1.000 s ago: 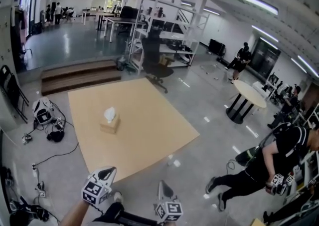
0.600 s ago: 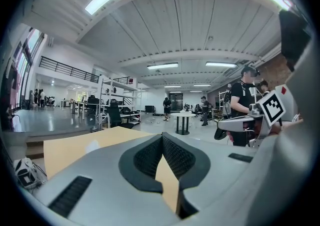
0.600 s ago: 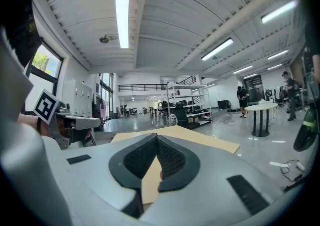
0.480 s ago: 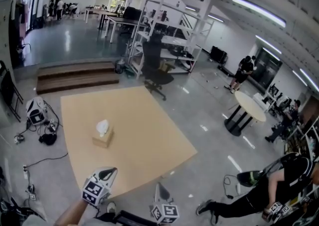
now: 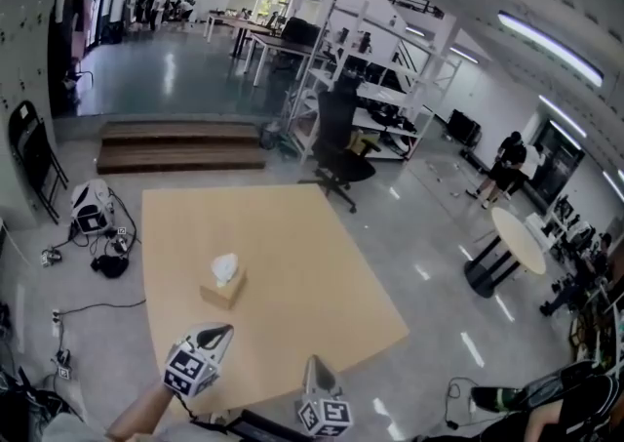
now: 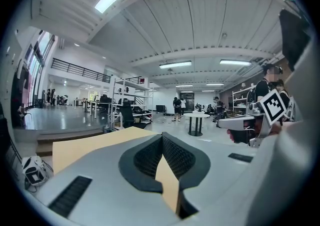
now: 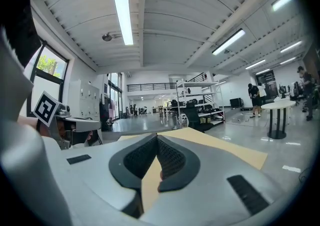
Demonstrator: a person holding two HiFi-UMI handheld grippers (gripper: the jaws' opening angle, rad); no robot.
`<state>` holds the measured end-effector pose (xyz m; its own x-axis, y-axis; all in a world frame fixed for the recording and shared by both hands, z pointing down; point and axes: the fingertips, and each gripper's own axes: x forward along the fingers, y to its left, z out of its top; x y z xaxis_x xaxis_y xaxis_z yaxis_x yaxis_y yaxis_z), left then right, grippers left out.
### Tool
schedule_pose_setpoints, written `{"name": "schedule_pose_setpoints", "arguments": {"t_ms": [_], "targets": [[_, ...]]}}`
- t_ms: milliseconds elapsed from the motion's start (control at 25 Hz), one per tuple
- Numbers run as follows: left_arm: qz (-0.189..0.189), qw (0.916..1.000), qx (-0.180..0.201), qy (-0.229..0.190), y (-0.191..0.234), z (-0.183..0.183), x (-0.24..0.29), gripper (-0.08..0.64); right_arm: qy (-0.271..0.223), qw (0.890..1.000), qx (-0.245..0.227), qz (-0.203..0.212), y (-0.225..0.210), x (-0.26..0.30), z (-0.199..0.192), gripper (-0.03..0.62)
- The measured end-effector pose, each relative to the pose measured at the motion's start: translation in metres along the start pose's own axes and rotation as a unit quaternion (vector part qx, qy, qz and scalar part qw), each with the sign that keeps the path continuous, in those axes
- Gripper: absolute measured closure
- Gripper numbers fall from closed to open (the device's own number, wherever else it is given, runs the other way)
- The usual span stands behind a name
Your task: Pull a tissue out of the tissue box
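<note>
Polished grey floor (image 5: 429, 235) runs through a wide workshop hall, with a large tan square board (image 5: 302, 235) spread flat in the middle of the head view. On the board's left half, toward its near edge, sits a small brown cardboard tissue box (image 5: 222, 291), and a crumpled white tissue (image 5: 225, 265) stands up out of its top. A black swivel office chair (image 5: 343, 149) stands just past the board's far corner. The left gripper (image 5: 218, 335) and the right gripper (image 5: 314, 364), both grey with marker cubes, hover side by side at the board's near edge, well apart from the box. Each has its jaw tips pressed together with nothing between them.
</note>
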<state>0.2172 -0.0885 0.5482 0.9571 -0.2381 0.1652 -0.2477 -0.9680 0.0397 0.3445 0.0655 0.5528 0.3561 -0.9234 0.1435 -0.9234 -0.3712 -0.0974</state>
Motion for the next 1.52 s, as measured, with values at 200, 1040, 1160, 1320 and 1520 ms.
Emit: {"name": "schedule_pose_setpoints", "arguments": {"t_ms": [200, 1040, 1160, 1320, 1520], "targets": [[0.032, 0.9994, -0.013, 0.002, 0.038, -0.001, 0.003, 0.554, 0.006, 0.999, -0.012, 0.030, 0.015, 0.046, 0.011, 0.592], [0.173, 0.9828, -0.064, -0.003, 0.145, -0.025, -0.022, 0.554, 0.044, 0.982, -0.042, 0.178, 0.100, 0.173, 0.013, 0.591], [0.183, 0.9810, -0.066, -0.002, 0.153, -0.028, -0.024, 0.554, 0.049, 0.980, -0.043, 0.186, 0.103, 0.182, 0.009, 0.591], [0.192, 0.9793, -0.065, 0.001, 0.158, -0.029, -0.022, 0.554, 0.052, 0.978, -0.044, 0.196, 0.105, 0.193, 0.007, 0.591], [0.200, 0.9774, -0.069, 0.009, 0.167, -0.038, -0.014, 0.554, 0.059, 0.977, -0.035, 0.202, 0.102, 0.209, -0.002, 0.591]]}}
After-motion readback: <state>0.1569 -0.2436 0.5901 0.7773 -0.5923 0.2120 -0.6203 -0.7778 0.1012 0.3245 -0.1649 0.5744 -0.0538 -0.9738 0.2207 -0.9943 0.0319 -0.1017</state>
